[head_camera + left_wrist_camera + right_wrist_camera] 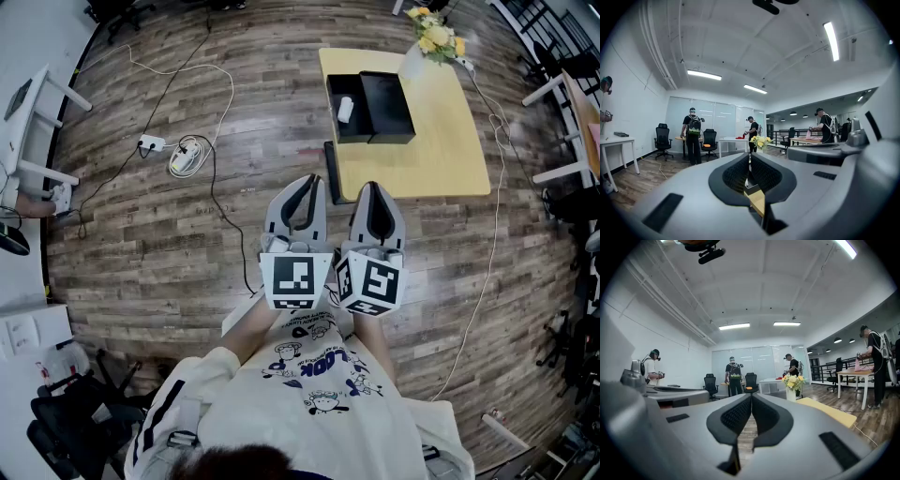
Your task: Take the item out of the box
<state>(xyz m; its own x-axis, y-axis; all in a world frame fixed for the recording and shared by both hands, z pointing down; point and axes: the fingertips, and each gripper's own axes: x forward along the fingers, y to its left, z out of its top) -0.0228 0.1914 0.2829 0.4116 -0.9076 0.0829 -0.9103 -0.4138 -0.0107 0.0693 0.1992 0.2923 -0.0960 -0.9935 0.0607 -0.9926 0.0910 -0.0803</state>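
Shut and empty, left hand-held gripper (307,180) and right hand-held gripper (371,186) hang short of the worktop (441,150). White item (345,110) lies in the box (389,111) at its left edge; a closed-jaw reach could shove the box off.

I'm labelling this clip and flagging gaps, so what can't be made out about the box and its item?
Head view: the white item in the black box is too small to identify.
Left gripper view: the body of the left claw hides the box; only a sliver of yellow table shows.
Right gripper view: the body of the right claw hides the box.
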